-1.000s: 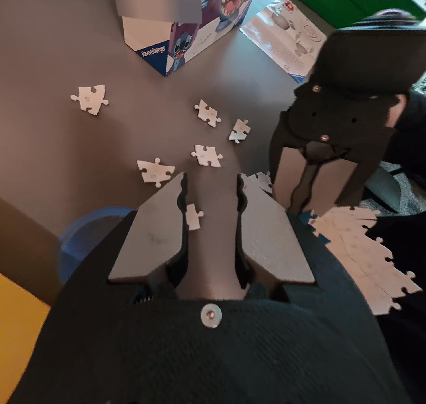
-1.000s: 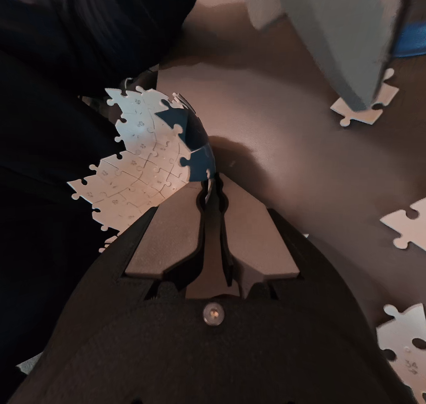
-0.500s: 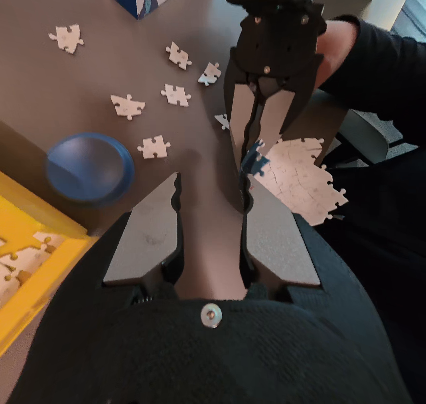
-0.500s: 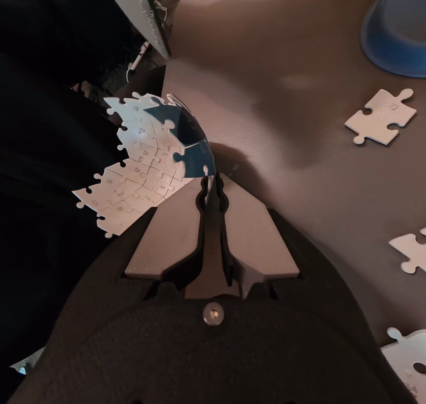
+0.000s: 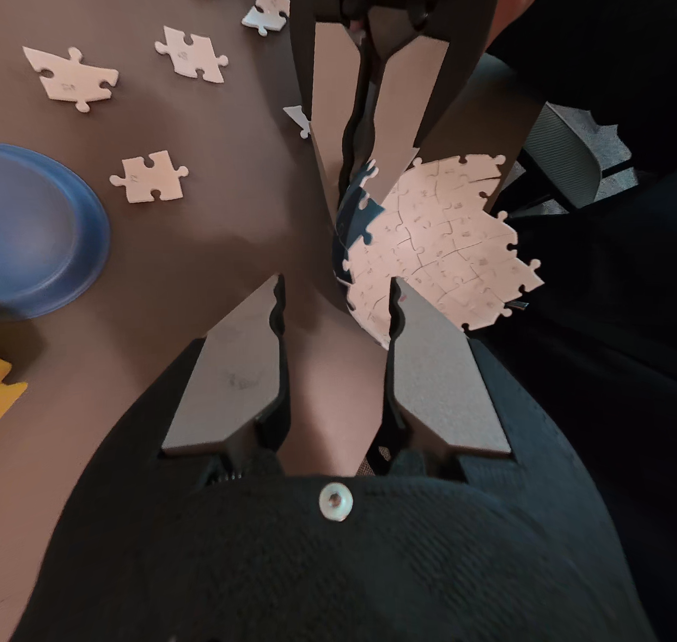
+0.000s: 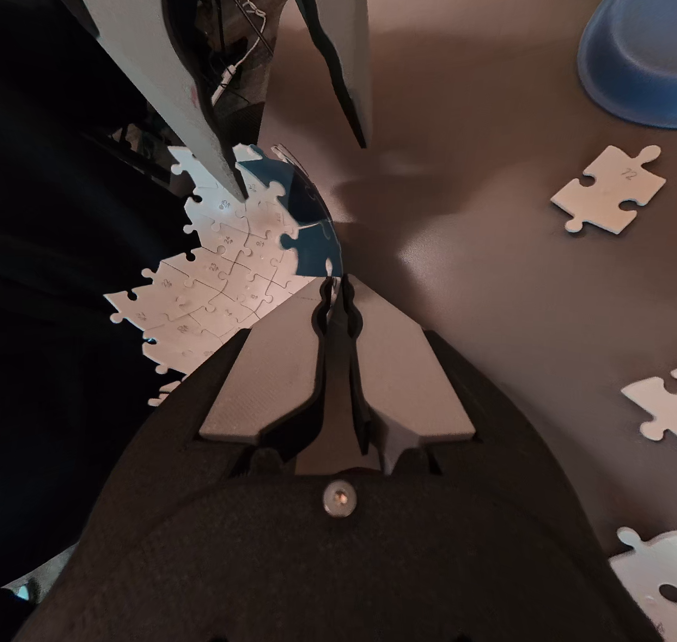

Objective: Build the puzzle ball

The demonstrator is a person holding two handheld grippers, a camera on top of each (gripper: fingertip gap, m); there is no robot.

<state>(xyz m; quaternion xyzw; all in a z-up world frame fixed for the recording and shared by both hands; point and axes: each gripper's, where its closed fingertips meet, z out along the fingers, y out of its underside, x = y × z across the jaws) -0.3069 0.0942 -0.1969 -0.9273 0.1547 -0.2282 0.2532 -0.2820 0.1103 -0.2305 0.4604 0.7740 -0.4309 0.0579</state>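
Brown table noted, edge at right. Curved puzzle-ball shell held off that edge, white hollow face up, blue outer face toward the table, long axis roughly along the edge. Right gripper clamped on the shell's blue rim. Left gripper well open, empty, nearer finger tip over the shell's opposite rim. Loose pieces left, well apart.
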